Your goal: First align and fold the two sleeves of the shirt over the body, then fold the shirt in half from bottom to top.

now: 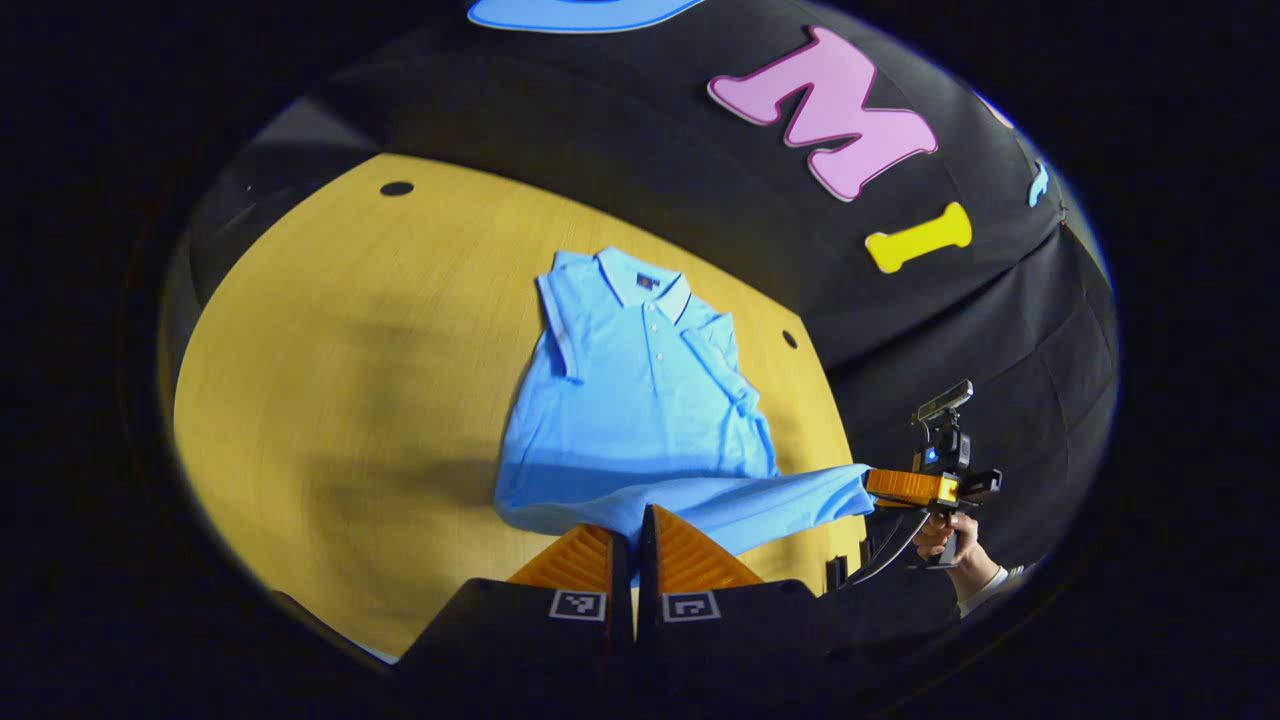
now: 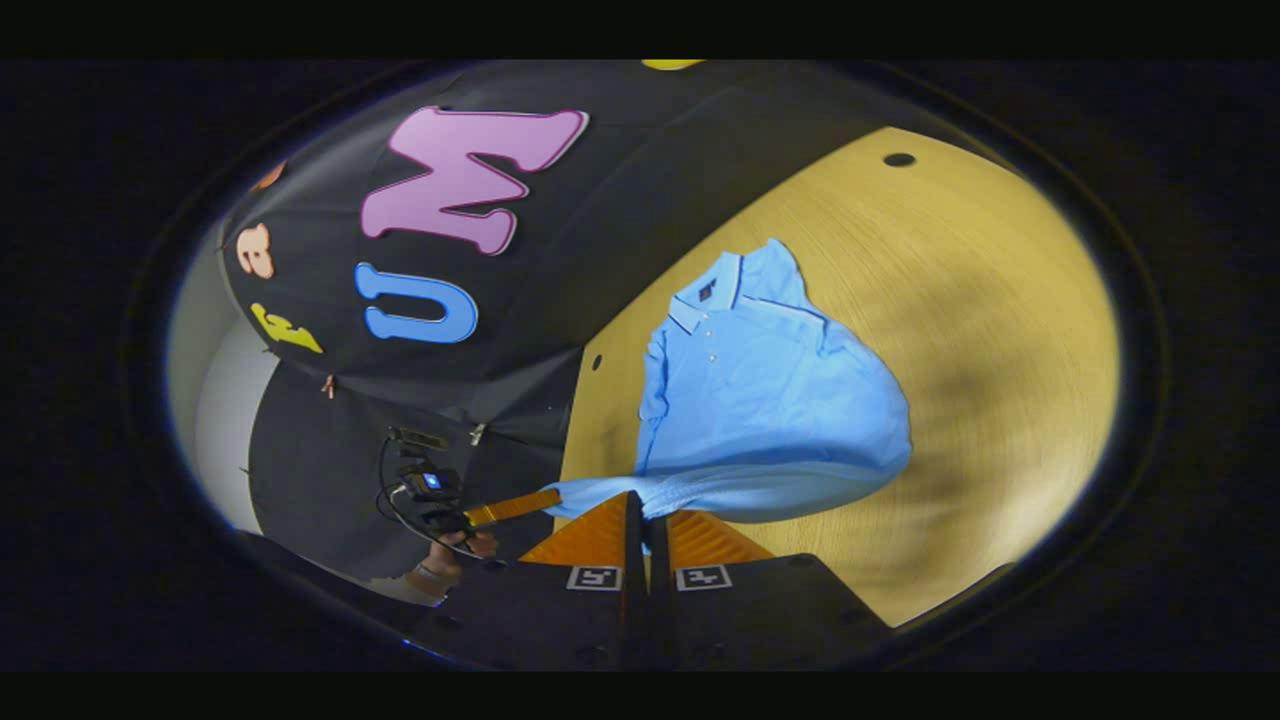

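On the bench [image 1: 300, 400], shirt [image 1: 640, 400] lies collar toward the far edge; left gripper [image 1: 635, 535] and right gripper [image 2: 640, 525] each pinch its raised hem.

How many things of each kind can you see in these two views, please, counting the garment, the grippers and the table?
Shirt, light blue: 1
Hand-held grippers: 2, the left hand-held gripper and the right hand-held gripper, each shut on the shirt's bottom hem
Table, yellow wood: 1
Total: 4
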A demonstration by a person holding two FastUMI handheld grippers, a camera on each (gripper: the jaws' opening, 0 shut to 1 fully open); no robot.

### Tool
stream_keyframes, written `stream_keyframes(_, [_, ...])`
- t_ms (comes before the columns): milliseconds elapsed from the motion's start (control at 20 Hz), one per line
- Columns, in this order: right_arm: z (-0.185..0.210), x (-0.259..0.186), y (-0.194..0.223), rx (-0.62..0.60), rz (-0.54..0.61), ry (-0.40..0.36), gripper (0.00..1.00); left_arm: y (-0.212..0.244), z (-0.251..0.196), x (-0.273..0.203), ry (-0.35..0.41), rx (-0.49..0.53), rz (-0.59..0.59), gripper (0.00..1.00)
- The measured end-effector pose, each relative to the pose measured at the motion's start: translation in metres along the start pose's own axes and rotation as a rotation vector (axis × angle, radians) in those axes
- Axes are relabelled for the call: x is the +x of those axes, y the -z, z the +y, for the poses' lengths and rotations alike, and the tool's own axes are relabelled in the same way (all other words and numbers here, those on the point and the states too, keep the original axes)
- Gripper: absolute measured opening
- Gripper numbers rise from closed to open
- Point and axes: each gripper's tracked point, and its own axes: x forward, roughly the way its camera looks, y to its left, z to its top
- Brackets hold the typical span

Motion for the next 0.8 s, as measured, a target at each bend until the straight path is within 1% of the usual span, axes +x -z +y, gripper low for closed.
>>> stream_keyframes(50, [0.004,0.005,-0.018,-0.044,-0.01,0.001,0.05,-0.017,-0.003,0.0,0.003,0.014,-0.024,0.06])
stream_keyframes(100, [0.008,0.01,-0.038,-0.083,-0.029,0.006,0.0,-0.034,-0.005,0.001,0.001,0.032,-0.05,0.06])
stream_keyframes(150, [0.009,0.015,-0.059,-0.121,-0.055,0.02,0.05,-0.054,-0.005,0.007,0.002,0.046,-0.073,0.06])
stream_keyframes(250, [0.011,0.035,-0.097,-0.186,-0.097,0.052,0.05,-0.091,-0.008,0.024,-0.004,0.077,-0.114,0.06])
stream_keyframes(350, [0.004,0.058,-0.134,-0.275,-0.131,0.107,0.05,-0.128,-0.006,0.046,-0.02,0.113,-0.153,0.06])
stream_keyframes(400, [-0.003,0.07,-0.149,-0.303,-0.137,0.145,0.05,-0.144,-0.002,0.059,-0.038,0.113,-0.162,0.06])
stream_keyframes(500, [-0.02,0.098,-0.173,-0.349,-0.144,0.219,0.05,-0.175,0.006,0.086,-0.078,0.072,-0.177,0.06])
stream_keyframes(550, [-0.029,0.112,-0.181,-0.378,-0.141,0.253,0.08,-0.185,0.014,0.1,-0.101,0.057,-0.17,0.06])
stream_keyframes(600, [-0.041,0.122,-0.188,-0.407,-0.139,0.294,0.05,-0.196,0.015,0.115,-0.107,0.061,-0.18,0.06])
stream_keyframes(650, [-0.052,0.132,-0.194,-0.432,-0.132,0.325,0.05,-0.208,0.016,0.131,-0.105,0.093,-0.192,0.06])
stream_keyframes(700, [-0.068,0.14,-0.2,-0.446,-0.126,0.375,0.05,-0.214,0.026,0.15,-0.127,0.117,-0.187,0.06])
stream_keyframes(800, [-0.097,0.158,-0.205,-0.451,-0.098,0.441,0.05,-0.21,0.046,0.181,-0.177,0.09,-0.122,0.06])
